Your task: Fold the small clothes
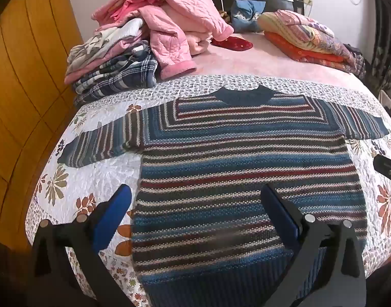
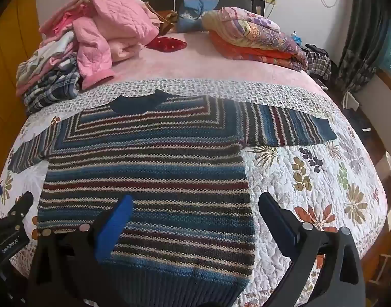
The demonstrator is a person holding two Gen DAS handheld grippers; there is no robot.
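Sweater (image 1: 246, 168) flat on bed quilt (image 1: 93, 179), sleeves spread. Left tongs (image 1: 195, 202) spread wide, empty, above hem. Right tongs (image 2: 195, 207) likewise wide, grasping nothing.

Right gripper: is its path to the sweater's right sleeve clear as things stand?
Probably yes. The right gripper is open over the striped sweater's hem, and the right sleeve lies flat on bare quilt, nothing between.
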